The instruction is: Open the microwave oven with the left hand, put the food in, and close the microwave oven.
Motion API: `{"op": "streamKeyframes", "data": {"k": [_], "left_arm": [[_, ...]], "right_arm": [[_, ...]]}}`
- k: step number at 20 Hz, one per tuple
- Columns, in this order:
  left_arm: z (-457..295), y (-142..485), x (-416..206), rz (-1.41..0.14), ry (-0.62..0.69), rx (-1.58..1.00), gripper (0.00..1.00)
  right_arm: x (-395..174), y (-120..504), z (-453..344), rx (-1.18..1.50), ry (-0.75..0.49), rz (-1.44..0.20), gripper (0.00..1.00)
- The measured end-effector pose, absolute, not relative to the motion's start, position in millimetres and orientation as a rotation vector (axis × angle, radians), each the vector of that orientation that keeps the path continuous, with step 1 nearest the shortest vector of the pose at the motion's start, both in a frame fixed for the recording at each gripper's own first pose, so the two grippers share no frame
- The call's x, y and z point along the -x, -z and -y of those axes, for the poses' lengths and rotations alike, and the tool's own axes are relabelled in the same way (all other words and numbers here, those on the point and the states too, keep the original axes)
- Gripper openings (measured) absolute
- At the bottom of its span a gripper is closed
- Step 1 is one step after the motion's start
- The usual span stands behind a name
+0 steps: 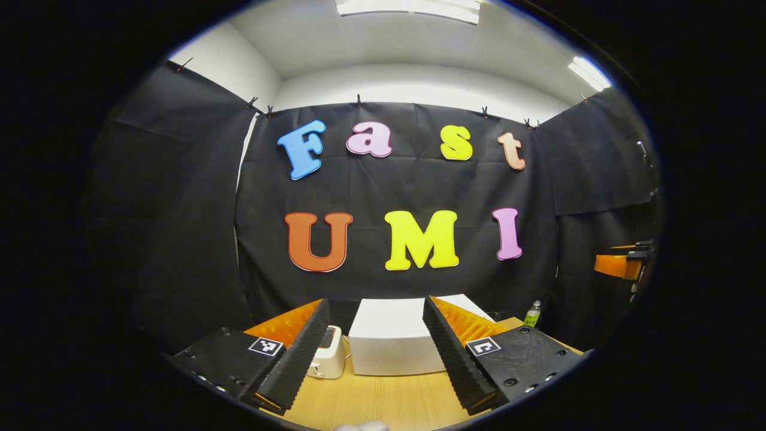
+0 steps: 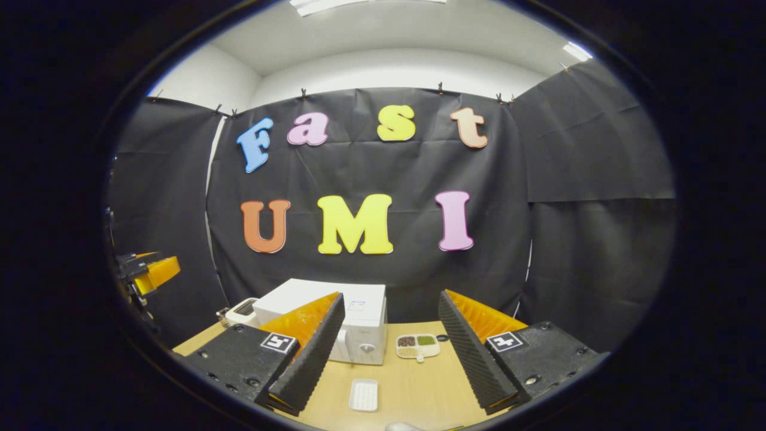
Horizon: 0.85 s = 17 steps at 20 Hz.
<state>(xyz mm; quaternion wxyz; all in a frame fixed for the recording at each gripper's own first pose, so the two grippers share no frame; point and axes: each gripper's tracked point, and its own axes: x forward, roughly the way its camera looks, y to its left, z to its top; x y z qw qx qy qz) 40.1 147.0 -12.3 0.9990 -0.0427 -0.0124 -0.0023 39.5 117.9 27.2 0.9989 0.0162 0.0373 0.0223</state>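
The white microwave oven (image 1: 389,344) stands at the back of the wooden table, straight ahead of my left gripper (image 1: 377,304), which hovers open and holds nothing. In the right gripper view the microwave oven (image 2: 353,326) sits left of centre with its door shut. A small white dish of food (image 2: 418,346), split into compartments, lies to its right on the table. My right gripper (image 2: 391,296) is open and empty, above the table's near side. The left gripper (image 2: 146,272) shows far off at the left edge.
A white toaster (image 1: 328,353) stands left of the microwave. A green bottle (image 1: 532,314) is at the table's back right. An empty white rectangular tray (image 2: 364,395) lies on the wooden table (image 2: 413,389) in front of the microwave.
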Motion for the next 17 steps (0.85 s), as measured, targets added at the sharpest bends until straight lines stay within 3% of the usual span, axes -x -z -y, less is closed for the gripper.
{"op": "streamKeyframes", "data": {"k": [1, 4, 5, 6, 7, 8, 9, 12, 13, 14, 17], "left_arm": [[-142.4, 12.0, -38.3, 0.03, 0.02, 0.084, 0.95], [-143.6, 13.0, -38.4, 0.022, 0.015, 0.081, 0.95], [-141.0, 14.2, -37.8, 0.018, 0.016, 0.084, 0.95], [-138.6, 13.3, -37.2, 0.02, 0.017, 0.082, 0.95], [-137.9, 13.4, -35.9, 0.019, 0.018, 0.079, 0.95], [-137.5, 13.4, -34.9, 0.019, 0.017, 0.076, 0.95], [-139.6, 13.4, -35.1, 0.018, 0.011, 0.075, 0.95], [-140.3, 14.8, -34.4, 0.015, 0.008, 0.076, 0.95], [-139.6, 14.7, -32.7, 0.013, 0.01, 0.079, 0.95], [-141.1, 15.9, -31.7, 0.013, 0.004, 0.078, 0.95], [-144.1, 15.2, -32.1, 0.014, -0.01, 0.074, 0.95]], "right_arm": [[-37.3, -26.9, -117.0, -0.032, -0.042, -0.074, 0.92], [-37.4, -28.3, -118.8, -0.034, -0.045, -0.067, 0.92], [-36.7, -27.5, -118.2, -0.03, -0.045, -0.067, 1.0], [-36.5, -27.4, -118.1, -0.029, -0.046, -0.067, 1.0], [-35.7, -28.6, -120.0, -0.03, -0.051, -0.065, 0.92], [-35.8, -28.4, -120.5, -0.029, -0.052, -0.065, 1.0], [-36.0, -27.8, -120.9, -0.028, -0.054, -0.063, 0.92], [-37.1, -26.2, -123.1, -0.023, -0.061, -0.068, 0.92], [-36.9, -23.9, -125.0, -0.023, -0.066, -0.07, 1.0], [-37.1, -23.3, -125.3, -0.023, -0.067, -0.07, 0.92], [-36.4, -25.0, -125.5, -0.013, -0.07, -0.063, 0.92]]}}
